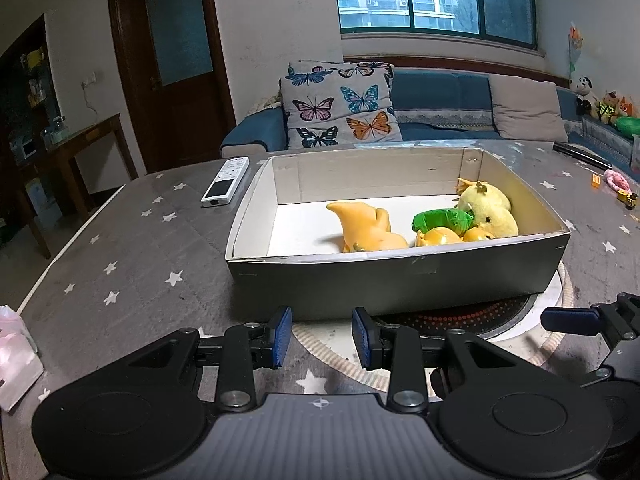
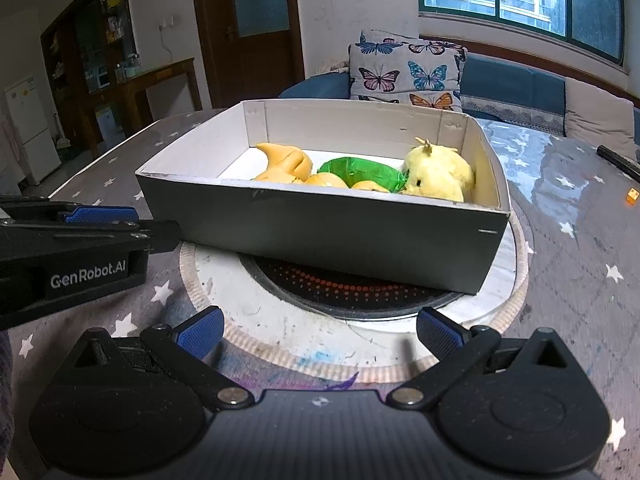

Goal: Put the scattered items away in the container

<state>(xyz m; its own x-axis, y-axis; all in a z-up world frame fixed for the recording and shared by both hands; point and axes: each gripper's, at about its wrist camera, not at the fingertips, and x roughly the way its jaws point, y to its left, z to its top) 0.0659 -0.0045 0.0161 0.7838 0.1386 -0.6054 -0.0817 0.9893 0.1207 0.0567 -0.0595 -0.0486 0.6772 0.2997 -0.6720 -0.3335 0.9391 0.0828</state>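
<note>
Both grippers are hovering low over the table in front of the box: the left gripper [image 1: 322, 334] is holding its blue pads partly apart with nothing between them, and the right gripper [image 2: 320, 330] is standing wider, also empty.

Beyond them the star-patterned tablecloth [image 1: 132, 248] is carrying the grey cardboard box [image 1: 400, 284], which is sitting partly over a round mat [image 2: 280, 332]. Inside the box, toward its right end, a yellow plush chick [image 1: 490, 208] is leaning against the wall, an orange rubber toy [image 1: 366, 226] is lying near the middle, and a green toy [image 1: 442, 218] is resting between them, with two small orange pieces [image 1: 438, 236] just in front of it.

Outside the box, a white remote [image 1: 226, 180] is lying just left of it, and a few small bits, a pink toy [image 1: 618, 180] among them, are sitting well apart near the table's right edge.

The tidying is looking nearly finished. If the small bits count, the right gripper is the better placed: it should be opening just wider than the pink toy, closing on its middle, and releasing low over the bare left half of the box.
</note>
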